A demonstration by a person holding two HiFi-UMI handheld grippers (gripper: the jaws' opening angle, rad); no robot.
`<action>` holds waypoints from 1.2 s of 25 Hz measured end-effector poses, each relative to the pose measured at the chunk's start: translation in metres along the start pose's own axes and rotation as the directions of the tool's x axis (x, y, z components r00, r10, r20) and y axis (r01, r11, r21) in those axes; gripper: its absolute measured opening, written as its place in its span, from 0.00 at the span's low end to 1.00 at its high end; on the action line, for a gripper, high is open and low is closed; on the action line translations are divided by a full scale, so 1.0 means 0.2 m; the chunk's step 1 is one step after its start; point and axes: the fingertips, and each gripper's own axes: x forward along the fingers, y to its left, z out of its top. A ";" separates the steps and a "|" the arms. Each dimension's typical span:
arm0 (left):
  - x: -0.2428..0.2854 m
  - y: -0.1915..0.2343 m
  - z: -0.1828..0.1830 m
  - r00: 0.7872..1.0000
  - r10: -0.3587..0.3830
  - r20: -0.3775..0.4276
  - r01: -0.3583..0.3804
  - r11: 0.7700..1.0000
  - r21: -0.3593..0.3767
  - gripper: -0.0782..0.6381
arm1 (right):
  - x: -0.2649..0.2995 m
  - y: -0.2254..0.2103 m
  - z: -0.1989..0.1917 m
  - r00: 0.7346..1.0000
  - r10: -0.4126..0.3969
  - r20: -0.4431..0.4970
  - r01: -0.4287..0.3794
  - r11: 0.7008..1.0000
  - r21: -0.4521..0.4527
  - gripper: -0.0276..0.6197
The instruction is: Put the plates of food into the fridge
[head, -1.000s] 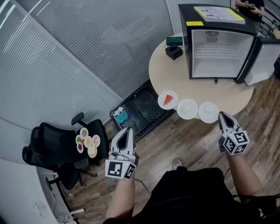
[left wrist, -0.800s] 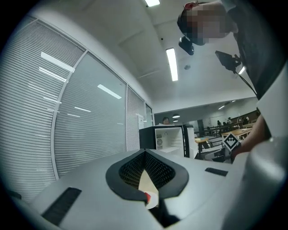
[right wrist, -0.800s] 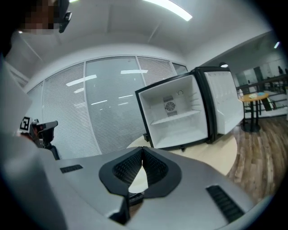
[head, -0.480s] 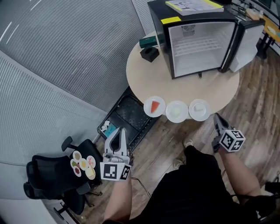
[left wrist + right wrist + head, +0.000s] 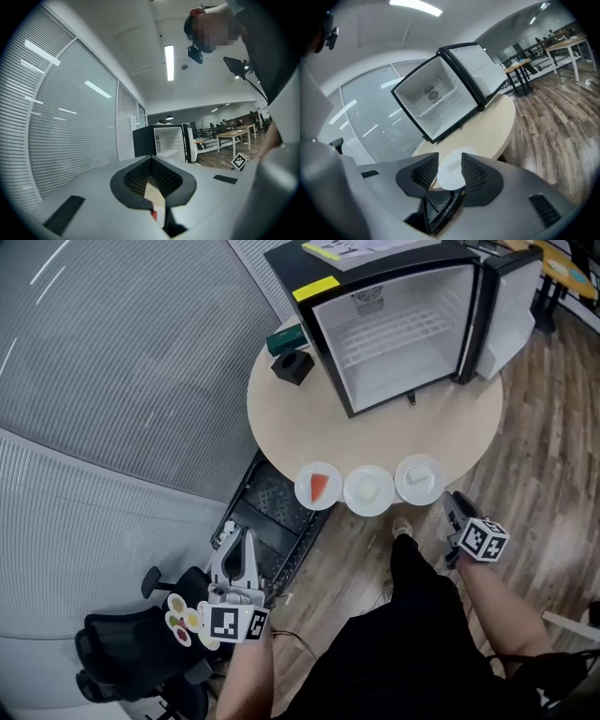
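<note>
Since a second ago we have lowered the right gripper at the near rim of the bench. Its jaws have just been opening. The left gripper has swung out toward the office chair.

The round bench carries the fridge on its far side, with the fridge door swung wide and a wire shelf showing inside. On the wooden floor, left of the bench, lies a black crate. The chair seat holds a cluster of small coloured discs.

Three plates sit in a row along the near edge of the bench, well apart from the fridge. They are the plate with the red slice, the middle plate with pale food, and the right plate with a white piece. A green box and a black box stand left of the fridge.

In the right gripper view the jaws stand apart and grip nothing. The right plate shows through their gap, just beyond the tips. The left jaws meet at their tips and hold nothing.
</note>
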 end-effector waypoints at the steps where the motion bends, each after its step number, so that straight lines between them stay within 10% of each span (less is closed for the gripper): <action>1: 0.02 0.00 0.00 1.000 -0.004 -0.008 0.004 1.000 0.003 0.11 | 0.02 -0.04 -0.04 1.000 -0.014 -0.015 0.015 0.999 0.035 0.26; 23: 0.46 -0.05 -0.09 0.989 -0.089 -0.116 0.096 0.994 0.056 0.11 | 0.40 -0.31 -0.34 0.996 -0.051 -0.074 0.080 0.881 0.467 0.32; 30: 0.56 -0.13 -0.10 0.988 -0.117 -0.103 0.121 0.992 0.036 0.11 | 0.32 -0.28 -0.26 0.997 -0.006 -0.075 0.041 0.875 0.482 0.09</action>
